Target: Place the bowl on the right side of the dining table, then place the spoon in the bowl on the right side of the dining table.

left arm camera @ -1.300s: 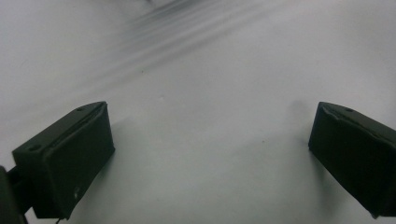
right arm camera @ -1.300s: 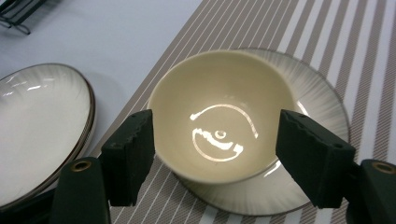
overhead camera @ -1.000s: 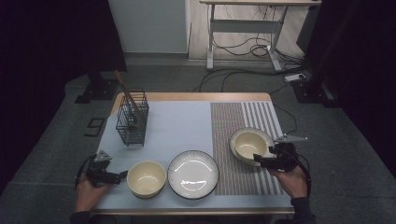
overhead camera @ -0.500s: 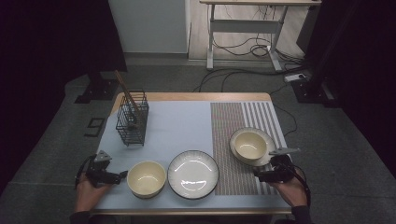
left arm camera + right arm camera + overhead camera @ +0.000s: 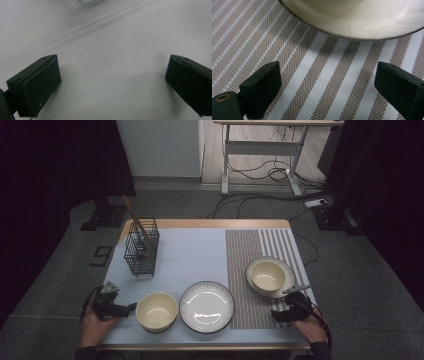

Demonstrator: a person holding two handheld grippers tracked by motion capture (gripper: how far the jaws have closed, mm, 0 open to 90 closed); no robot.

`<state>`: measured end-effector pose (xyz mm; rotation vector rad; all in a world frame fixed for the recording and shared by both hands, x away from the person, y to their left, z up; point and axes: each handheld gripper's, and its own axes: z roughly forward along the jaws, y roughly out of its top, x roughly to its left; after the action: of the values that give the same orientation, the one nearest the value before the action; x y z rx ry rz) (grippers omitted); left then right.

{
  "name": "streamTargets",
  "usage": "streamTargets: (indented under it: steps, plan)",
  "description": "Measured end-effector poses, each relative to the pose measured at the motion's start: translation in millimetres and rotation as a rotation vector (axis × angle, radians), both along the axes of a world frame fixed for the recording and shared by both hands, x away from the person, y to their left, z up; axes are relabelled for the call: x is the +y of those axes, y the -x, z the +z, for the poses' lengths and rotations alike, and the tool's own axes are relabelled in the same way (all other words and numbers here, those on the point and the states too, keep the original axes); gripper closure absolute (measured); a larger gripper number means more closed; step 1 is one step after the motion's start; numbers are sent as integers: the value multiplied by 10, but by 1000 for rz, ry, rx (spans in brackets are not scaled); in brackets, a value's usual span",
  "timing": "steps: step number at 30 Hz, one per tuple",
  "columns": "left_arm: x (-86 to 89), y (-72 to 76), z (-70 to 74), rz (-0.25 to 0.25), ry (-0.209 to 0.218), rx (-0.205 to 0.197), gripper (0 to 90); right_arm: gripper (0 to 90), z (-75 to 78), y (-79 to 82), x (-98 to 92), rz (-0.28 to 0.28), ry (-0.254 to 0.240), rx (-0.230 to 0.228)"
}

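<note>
A pale blue mat and a striped brown placemat (image 5: 250, 270) are covering the surface (image 5: 210, 224), with a wire basket (image 5: 141, 251) standing at the back left. The right gripper (image 5: 276, 314) is being held low over the placemat, its fingers (image 5: 260, 81) having just been opening, now spread wide with nothing between them. The cream bowl on its plate (image 5: 269, 276) is lying just beyond those fingers, nearer this hand than the other. The left gripper (image 5: 131, 308) is being rested beside another cream bowl (image 5: 157, 310), its fingers (image 5: 35, 85) also apart and empty.
</note>
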<state>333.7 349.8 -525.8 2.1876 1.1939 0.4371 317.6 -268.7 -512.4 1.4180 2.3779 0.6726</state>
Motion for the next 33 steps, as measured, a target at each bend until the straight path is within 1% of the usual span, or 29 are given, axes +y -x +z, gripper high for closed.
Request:
streamTargets:
  steps: [1,5,7,14,21,23,28,30,33]
  plan:
    - [0,0,0,0,-1,0,0,58,-20,-2,0,5,14,8]
    - [0,0,0,0,0,0,0,101,-24,2,-30,3,-7,-5]
    - [0,0,0,0,0,0,0,108,-23,4,-37,-1,-11,-3]
    - [0,0,0,0,0,0,0,105,-31,11,-37,2,-10,-11]
    - [0,0,0,0,0,0,0,103,-19,7,-12,-16,7,4]
    - [-1,1,0,0,-1,-1,0,98,-22,7,-15,-21,3,4]
    - [0,0,0,1,0,0,0,94,-23,1,-17,-13,5,6]
    - [-1,0,0,0,0,0,0,78,-28,-7,-18,-22,7,8]
    - [0,-1,0,0,0,0,0,80,-22,-9,-12,-29,9,16]
